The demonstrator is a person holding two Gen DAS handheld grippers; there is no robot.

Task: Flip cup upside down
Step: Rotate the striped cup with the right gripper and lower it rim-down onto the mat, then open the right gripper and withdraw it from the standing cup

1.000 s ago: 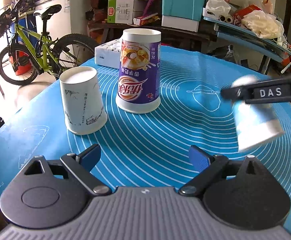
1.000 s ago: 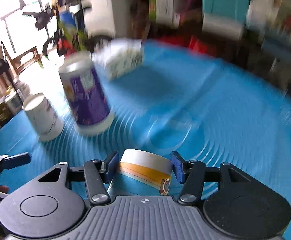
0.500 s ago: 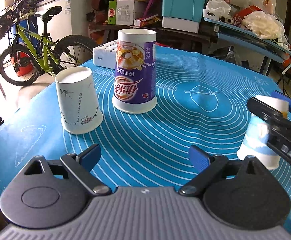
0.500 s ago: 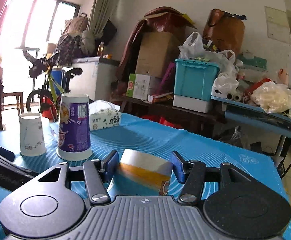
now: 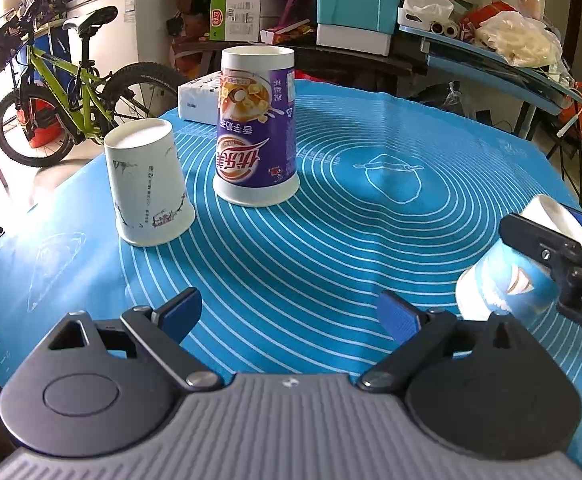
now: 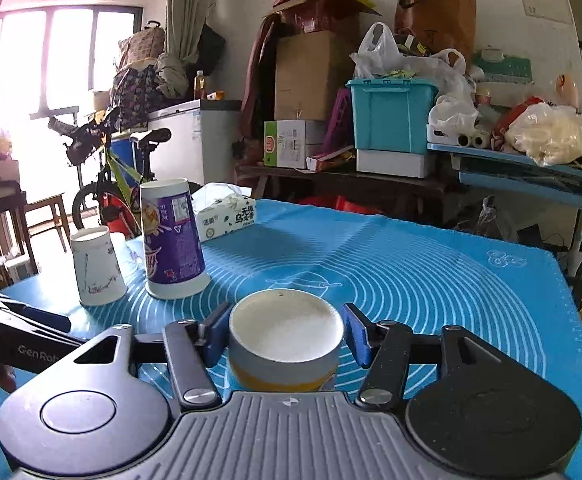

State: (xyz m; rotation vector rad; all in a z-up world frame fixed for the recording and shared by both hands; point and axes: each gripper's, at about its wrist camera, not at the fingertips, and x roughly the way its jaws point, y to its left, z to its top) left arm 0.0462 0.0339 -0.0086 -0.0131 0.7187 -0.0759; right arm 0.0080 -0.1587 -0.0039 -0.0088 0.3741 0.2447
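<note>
A blue paper cup with an orange band [image 6: 285, 344] stands upside down on the blue mat [image 6: 431, 280], white base up. My right gripper [image 6: 285, 334] has its pads on both sides of the cup, and the jaws look slightly parted from its wall. In the left wrist view the same cup [image 5: 503, 280] sits at the right edge, tilted, with the right gripper's black fingers [image 5: 547, 248] around it. My left gripper [image 5: 289, 312] is open and empty, low over the near part of the mat [image 5: 331, 220].
A white paper cup [image 5: 147, 184] and a tall purple cup [image 5: 257, 128] stand upside down at the mat's left. A tissue pack [image 6: 227, 216] lies behind them. A bicycle [image 5: 63, 88] and cluttered tables stand beyond the mat.
The right gripper turned the blue cup over and brought it down onto the mat, base up. The jaws have widened slightly around it. The left gripper stayed almost still.
</note>
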